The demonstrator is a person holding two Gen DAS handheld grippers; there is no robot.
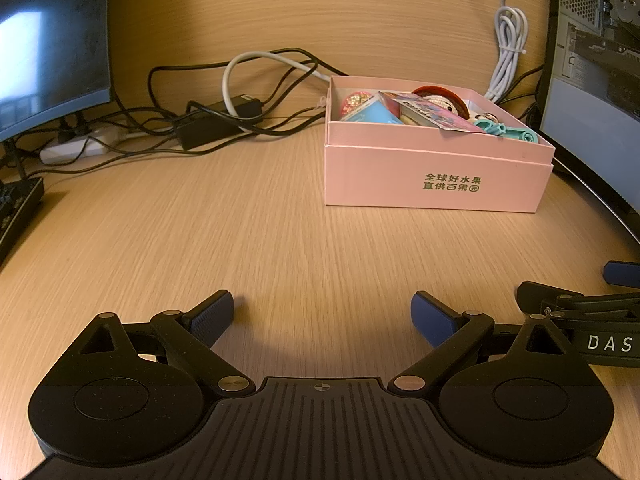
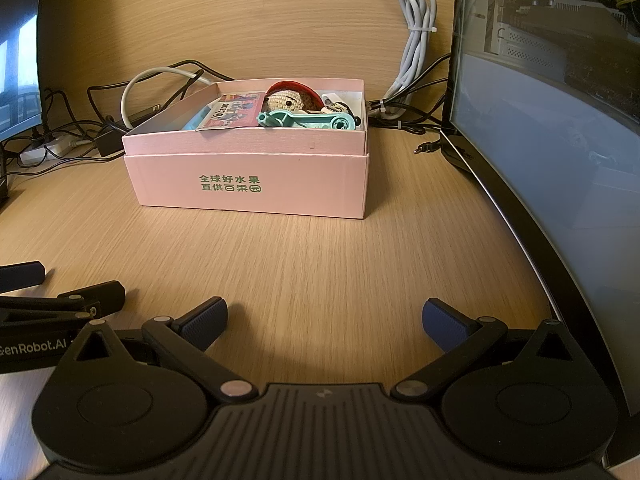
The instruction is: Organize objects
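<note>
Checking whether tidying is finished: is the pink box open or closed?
Open. The pink box has no lid on top; a crochet doll and teal plastic piece show inside.

A pink box (image 2: 248,178) sits open on the desk, green print on its front; inside lie a crochet doll (image 2: 286,100), teal tool (image 2: 306,120), printed packet (image 2: 236,114).

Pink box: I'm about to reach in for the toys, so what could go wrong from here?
The teal plastic tool and card packet lie over the pink box's front rim, so pulling one may spill the other. The loose cables behind could snag. Both grippers, left and right, are open and empty.
</note>
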